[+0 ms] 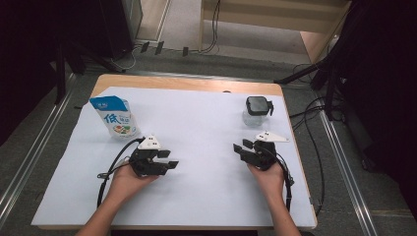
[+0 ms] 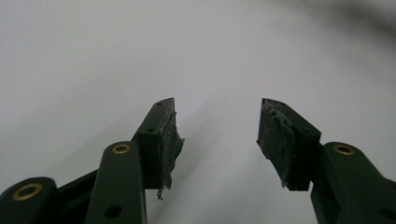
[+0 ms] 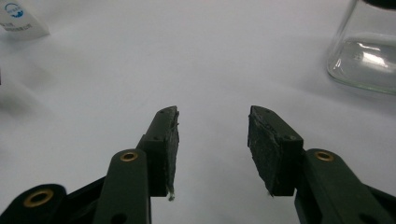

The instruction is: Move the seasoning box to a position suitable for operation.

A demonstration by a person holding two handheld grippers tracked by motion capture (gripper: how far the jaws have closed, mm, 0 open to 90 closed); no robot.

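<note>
A blue and white pouch (image 1: 115, 116) stands upright at the left of the white sheet (image 1: 196, 123). A clear glass jar with a black lid (image 1: 257, 110) stands at the right. My left gripper (image 1: 169, 158) lies low over the sheet, in front of the pouch, held by a hand, its jaws open and empty (image 2: 217, 135). My right gripper (image 1: 242, 146) rests in front of the jar, also open with nothing between its jaws (image 3: 212, 140). The right gripper view catches the jar's glass base (image 3: 366, 56) at upper right and a corner of the pouch (image 3: 18, 21) at upper left.
The white sheet covers most of a wooden table (image 1: 187, 83). Cables trail from both grippers toward the near edge. Metal rails and dark stands flank the table, with cables on the floor beyond it.
</note>
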